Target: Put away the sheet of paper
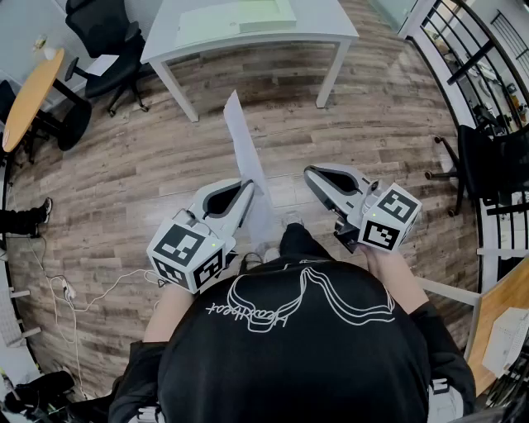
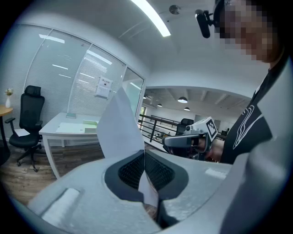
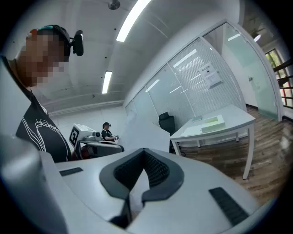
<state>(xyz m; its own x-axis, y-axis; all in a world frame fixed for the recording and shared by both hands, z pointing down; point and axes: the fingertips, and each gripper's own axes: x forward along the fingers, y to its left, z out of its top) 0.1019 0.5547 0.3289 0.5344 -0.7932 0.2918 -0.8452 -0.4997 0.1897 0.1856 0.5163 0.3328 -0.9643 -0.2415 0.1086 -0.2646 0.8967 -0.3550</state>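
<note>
**Left gripper view: clamped on paper held on edge**

Down the left gripper (image 2: 144, 154): ribbed pads pressed together on the sheet of paper (image 2: 120, 128), pinching it near a lower edge. From there, rising up and to the left to a pointed corner, blank and pale on the side facing the camera.

Down the right gripper (image 3: 143, 154): pads meeting at the tip, nothing pinched between them. Beyond it, faintly, the same sheet of paper (image 3: 144, 135).

From the head view: left gripper (image 1: 248, 186) and right gripper (image 1: 310, 173) side by side, near each other but apart. Sheet of paper (image 1: 244, 140) held in the air above the wooden floor (image 1: 372, 124), standing on edge and showing as 1 narrow sliver. Long axis running away from the person toward the white desk (image 1: 248, 40), far corner tipped slightly left.

Writing: black-and-white square patterns on each marker cube (image 1: 188, 252), no letters. On the black shirt (image 1: 289, 355), a white line drawing with 1 script word, not legible. On the glass wall, a posted notice (image 2: 104, 87), print too small to read.

On the desk, a pale green pad (image 1: 248, 15).
</note>
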